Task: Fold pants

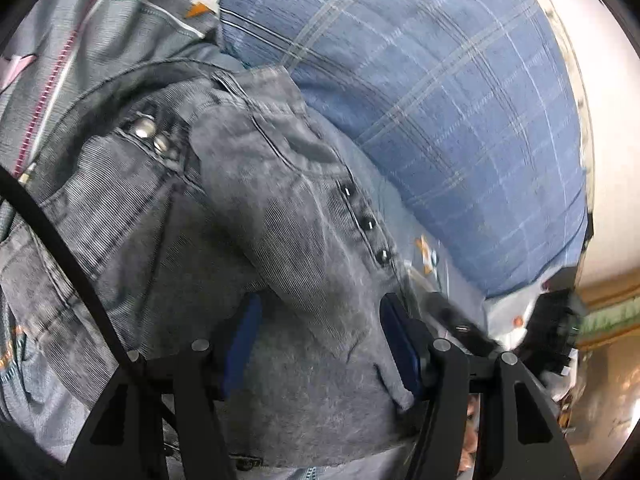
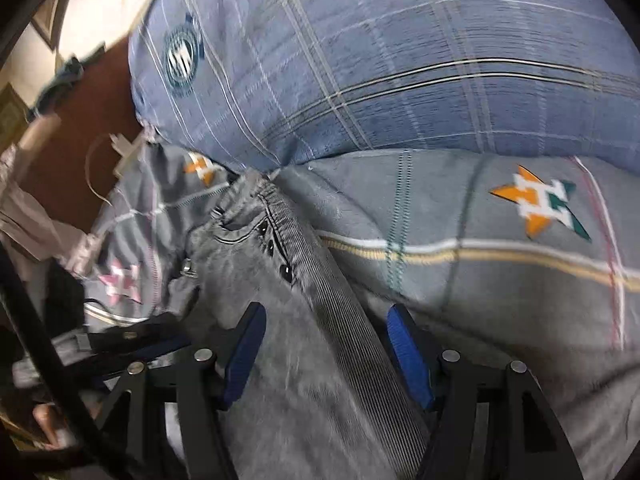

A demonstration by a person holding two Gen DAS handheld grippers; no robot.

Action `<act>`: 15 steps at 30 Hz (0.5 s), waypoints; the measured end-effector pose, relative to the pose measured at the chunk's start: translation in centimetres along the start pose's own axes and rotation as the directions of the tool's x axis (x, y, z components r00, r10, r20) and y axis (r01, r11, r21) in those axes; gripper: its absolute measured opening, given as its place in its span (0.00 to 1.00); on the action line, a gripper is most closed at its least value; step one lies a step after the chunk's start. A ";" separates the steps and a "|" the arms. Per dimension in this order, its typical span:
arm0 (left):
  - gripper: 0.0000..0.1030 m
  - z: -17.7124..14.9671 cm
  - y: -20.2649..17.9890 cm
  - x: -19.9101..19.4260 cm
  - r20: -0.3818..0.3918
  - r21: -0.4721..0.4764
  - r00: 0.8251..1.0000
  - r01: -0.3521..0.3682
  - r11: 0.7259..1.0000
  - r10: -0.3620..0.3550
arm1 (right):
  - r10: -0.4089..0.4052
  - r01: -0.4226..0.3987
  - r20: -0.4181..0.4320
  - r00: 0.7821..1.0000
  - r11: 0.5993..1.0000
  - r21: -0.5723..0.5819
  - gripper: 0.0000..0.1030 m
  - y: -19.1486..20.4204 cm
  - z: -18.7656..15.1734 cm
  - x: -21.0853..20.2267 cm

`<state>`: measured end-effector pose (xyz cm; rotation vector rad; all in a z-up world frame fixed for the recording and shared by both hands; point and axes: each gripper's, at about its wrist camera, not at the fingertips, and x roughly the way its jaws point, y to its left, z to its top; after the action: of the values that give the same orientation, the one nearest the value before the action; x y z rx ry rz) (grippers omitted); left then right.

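Grey denim pants (image 1: pixel 240 220) lie bunched on the bed, their waistband with metal studs (image 1: pixel 146 128) and a row of dark rivets (image 1: pixel 366 222) facing up. My left gripper (image 1: pixel 320 320) hovers over the folded denim, its blue pads (image 1: pixel 244 340) apart and pressing on nothing. In the right wrist view the pants (image 2: pixel 288 320) run from the pillow's edge down between the fingers. My right gripper (image 2: pixel 326 344) is open above them, straddling a ribbed seam strip (image 2: pixel 344 320). The left gripper (image 2: pixel 132 340) shows at the left edge of that view.
A blue plaid pillow (image 2: pixel 380 60) lies just behind the pants. Below it is a grey bedsheet (image 2: pixel 500 280) with orange and green star prints. A white cable (image 2: pixel 94 168) hangs over the brown surface (image 2: pixel 80 120) at the left. A pale wall (image 1: pixel 608 120) stands at the right.
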<state>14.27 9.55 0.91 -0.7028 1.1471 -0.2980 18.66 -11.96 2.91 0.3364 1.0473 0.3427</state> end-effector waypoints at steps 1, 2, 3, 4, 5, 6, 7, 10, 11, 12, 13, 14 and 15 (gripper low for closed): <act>0.61 0.1 0.1 -0.2 0.008 0.000 1.000 -0.009 1.000 0.009 | -0.003 0.002 -0.032 0.999 1.000 -0.009 0.63 0.3 0.3 1.1; 0.61 0.3 0.2 -0.2 0.008 -0.003 1.000 -0.013 1.000 0.013 | -0.007 0.006 -0.052 0.999 1.000 -0.013 0.48 0.5 0.5 1.9; 0.61 0.4 0.6 -0.3 0.006 -0.016 1.000 -0.007 1.000 0.008 | -0.015 0.013 -0.066 0.998 1.000 -0.023 0.18 0.9 0.5 2.5; 0.61 0.5 0.8 -0.3 0.007 -0.023 1.000 -0.003 1.000 0.003 | -0.060 0.057 -0.051 0.997 0.997 -0.048 0.11 1.7 0.1 2.5; 0.61 0.5 1.0 -0.5 0.011 -0.026 1.000 -0.003 1.000 0.003 | -0.082 0.081 -0.014 0.997 0.994 -0.073 0.10 2.6 -0.4 1.7; 0.61 0.6 1.3 -0.6 0.017 -0.026 1.000 -0.005 1.000 0.006 | -0.078 0.080 0.024 0.997 0.991 -0.103 0.06 3.4 -1.2 0.7; 0.61 0.6 1.2 -0.7 0.025 -0.027 1.000 -0.006 1.000 0.007 | -0.086 0.093 0.060 0.995 0.987 -0.129 0.06 4.3 -2.0 -0.3; 0.61 0.5 0.9 -1.3 0.054 -0.019 0.998 -0.009 1.000 0.010 | -0.055 0.076 0.115 0.992 0.978 -0.193 0.00 6.7 -4.8 -2.7; 0.61 0.5 0.5 -1.2 0.060 -0.013 0.998 -0.010 1.000 0.011 | -0.047 0.069 0.110 0.993 0.976 -0.207 0.00 7.2 -5.5 -2.8; 0.62 0.4 0.3 -1.4 0.063 -0.005 0.998 -0.009 1.000 0.009 | -0.039 0.061 0.100 0.994 0.971 -0.230 0.00 7.8 -6.6 -2.9; 0.63 0.2 0.1 -1.4 0.064 0.008 0.998 -0.007 1.000 0.006 | -0.037 0.059 0.092 0.995 0.966 -0.253 0.00 8.3 -7.9 -2.7; 0.66 0.1 -0.1 -1.4 0.066 0.025 0.998 -0.010 1.000 0.008 | -0.032 0.054 0.086 0.996 0.962 -0.266 0.00 8.4 -8.8 -2.5; 0.67 0.0 -0.3 -1.3 0.069 0.037 0.997 -0.021 0.999 0.019 | -0.032 0.055 0.084 0.996 0.956 -0.289 0.00 8.5 -9.8 -2.2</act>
<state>13.78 10.00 2.01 -0.6634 1.0798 -0.2758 7.98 -4.21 3.80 0.0609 0.9103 0.4352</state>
